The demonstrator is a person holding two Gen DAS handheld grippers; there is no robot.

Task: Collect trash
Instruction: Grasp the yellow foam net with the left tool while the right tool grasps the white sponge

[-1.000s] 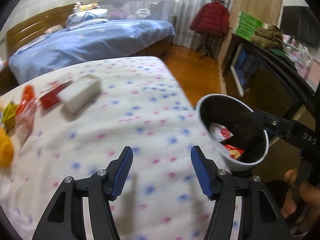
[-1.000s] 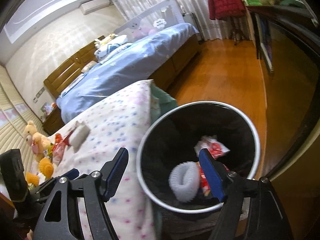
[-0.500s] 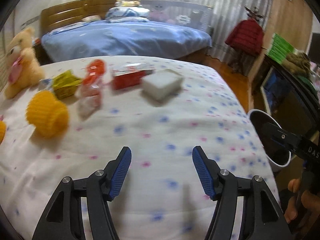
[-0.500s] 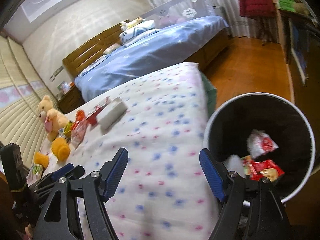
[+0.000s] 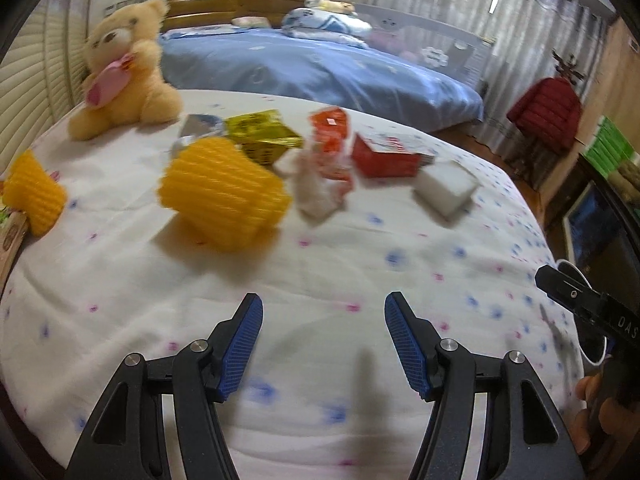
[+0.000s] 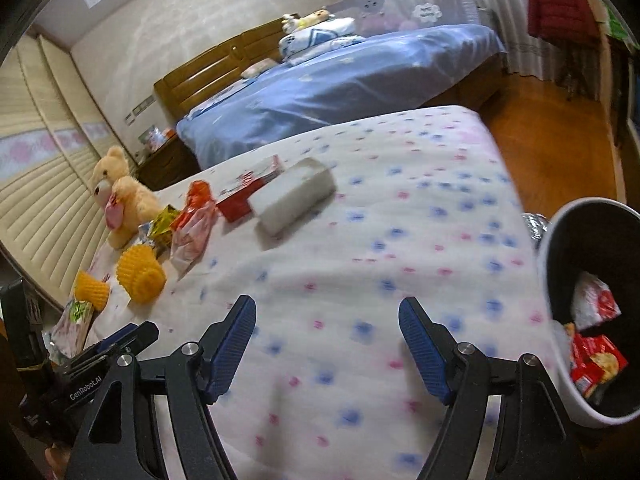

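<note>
Both views have swung away from the bin [image 6: 592, 320] and back over the spotted bed [image 5: 320, 280], so the litter that sat far off a second ago now lies ahead of the tongs. Left tongs [image 5: 324, 344] are spread with nothing between them, and right tongs [image 6: 328, 344] likewise, hovering over bare sheet.

Going left to right beyond the left tongs: a small yellow foam net [image 5: 34, 196] far left, a teddy bear [image 5: 124, 68] behind it, a larger yellow foam net [image 5: 224, 196] ahead-left, a gold wrapper [image 5: 264, 136], an orange-and-white wrapper [image 5: 324, 160] straight ahead, a red packet [image 5: 384, 154], then a white block [image 5: 446, 188] ahead-right.

By my reading, the step in hand is the return for another piece — one drop-off looks done, since wrappers already lie in the bin. Next calls for reaching forward over one piece and closing on it; the larger foam net looks nearest the left tongs.

Only the right view shows inside the bin, beside the bed to the right of the right tongs; the left view catches just a sliver of its rim behind the other tool.
</note>
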